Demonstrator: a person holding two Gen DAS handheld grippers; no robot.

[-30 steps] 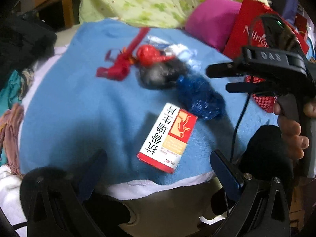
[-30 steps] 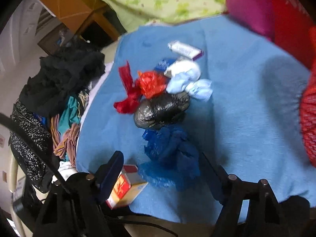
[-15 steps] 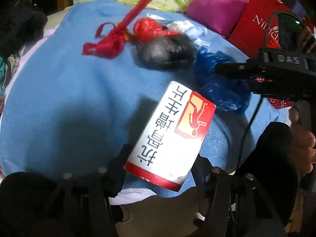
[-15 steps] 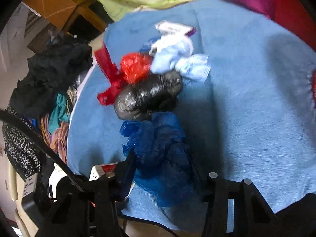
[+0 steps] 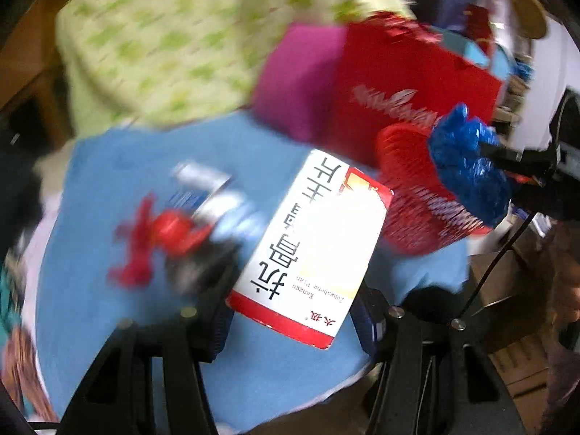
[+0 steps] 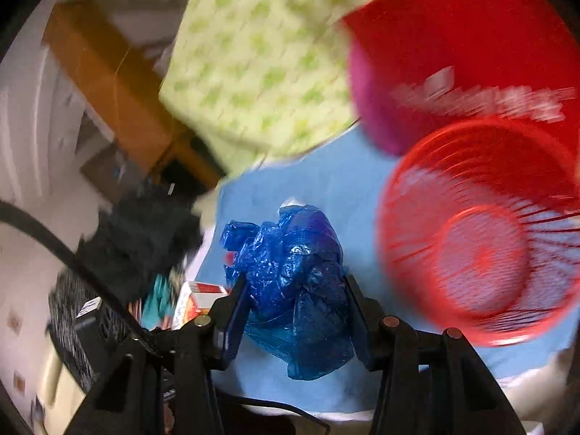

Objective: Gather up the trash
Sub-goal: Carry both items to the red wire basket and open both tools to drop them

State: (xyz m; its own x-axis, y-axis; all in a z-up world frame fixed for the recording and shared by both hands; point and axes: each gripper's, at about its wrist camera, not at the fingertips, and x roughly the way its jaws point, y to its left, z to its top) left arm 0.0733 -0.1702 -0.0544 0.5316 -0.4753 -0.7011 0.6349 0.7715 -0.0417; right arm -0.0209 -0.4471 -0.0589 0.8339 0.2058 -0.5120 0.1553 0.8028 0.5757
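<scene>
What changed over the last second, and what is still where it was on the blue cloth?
Both grippers closed on trash and lifted it: the left gripper took the white and red box, the right gripper the blue plastic bag, now carried toward the red basket. The red bag and the black bag stay on the blue cloth.

Carton (image 5: 311, 243) reads 抗骨增生片; red bag's (image 5: 409, 83) lettering blurred.
</scene>
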